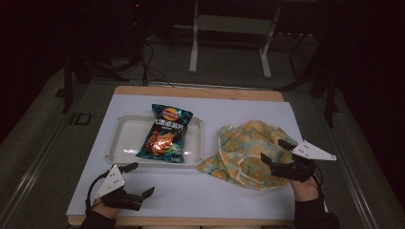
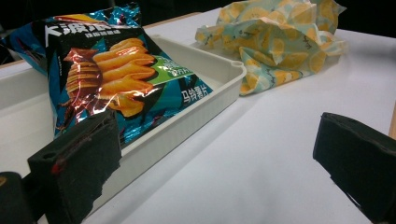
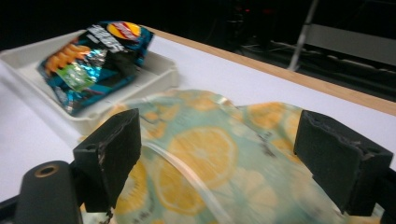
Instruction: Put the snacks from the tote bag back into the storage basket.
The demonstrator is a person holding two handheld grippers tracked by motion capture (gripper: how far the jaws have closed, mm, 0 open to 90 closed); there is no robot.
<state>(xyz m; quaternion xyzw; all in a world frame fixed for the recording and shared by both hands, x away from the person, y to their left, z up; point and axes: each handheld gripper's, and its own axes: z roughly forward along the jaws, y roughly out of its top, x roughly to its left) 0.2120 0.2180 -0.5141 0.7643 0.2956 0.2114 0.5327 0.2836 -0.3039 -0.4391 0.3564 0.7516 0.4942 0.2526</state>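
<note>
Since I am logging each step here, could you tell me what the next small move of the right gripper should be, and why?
Probably lower the right gripper and close it on the lemon-print cloth: its jaws stand open just above the crumpled fabric, gripping nothing yet. The left gripper waits open on the bare table, beside the tray holding the chip bag.

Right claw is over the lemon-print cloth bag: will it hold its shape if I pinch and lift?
Probably not. The lemon-print bag lies crumpled and folded, so it should sag and drape. It looks thin, likely light. The open right claw may catch just one layer, so the rest could trail.
</note>
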